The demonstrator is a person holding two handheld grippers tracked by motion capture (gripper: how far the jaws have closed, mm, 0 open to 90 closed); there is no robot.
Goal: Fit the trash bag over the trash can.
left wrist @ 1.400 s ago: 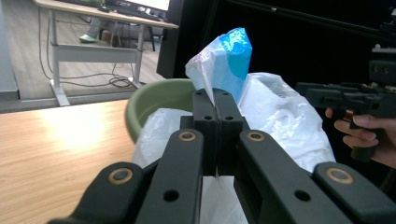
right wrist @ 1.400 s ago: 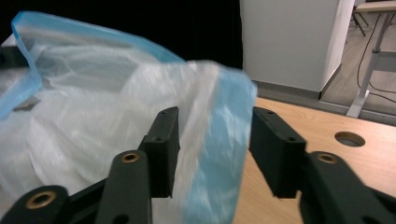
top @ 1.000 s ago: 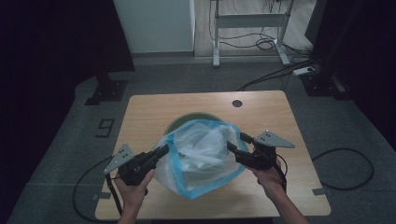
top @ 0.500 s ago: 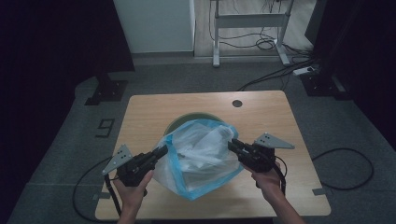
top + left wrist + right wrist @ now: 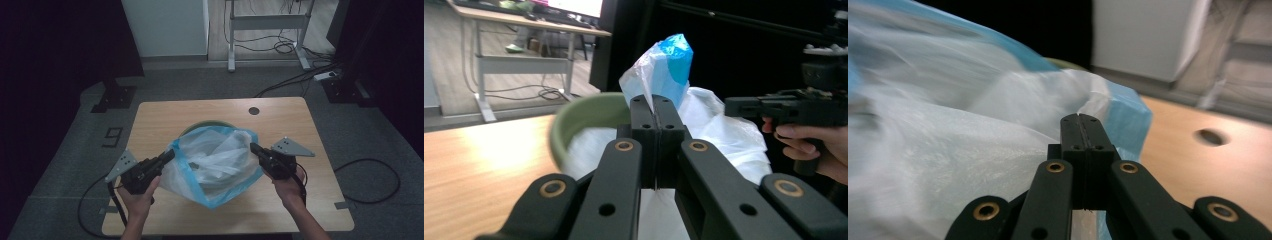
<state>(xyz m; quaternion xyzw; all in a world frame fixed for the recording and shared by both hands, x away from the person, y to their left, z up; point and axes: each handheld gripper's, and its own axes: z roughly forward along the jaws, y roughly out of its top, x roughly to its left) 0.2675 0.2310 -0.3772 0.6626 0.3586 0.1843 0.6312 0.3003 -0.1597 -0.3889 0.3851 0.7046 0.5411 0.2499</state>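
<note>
- I am seeing the plastic bag (image 5: 215, 165), white with a blue rim, sitting in the middle of the desk (image 5: 150, 120), its mouth held wide over the green bowl (image 5: 200, 127) that it is lining.
- My left gripper (image 5: 170, 155) is clamping the bag's left edge, jaws pressed together on a thin fold of film, as the left gripper view (image 5: 655, 107) is showing.
- My right gripper (image 5: 253, 148) has just been closing and is now pinching the bag's right edge (image 5: 1081, 119), film between its jaws.
- The billowing bag is hiding most of the bowl and whatever is lying inside it.
- Farther out, a round cable hole (image 5: 254, 110) is sitting near the desk's far edge.
- Beyond the desk, a metal frame (image 5: 265, 22) and loose cables (image 5: 300, 75) are lying on the floor.
</note>
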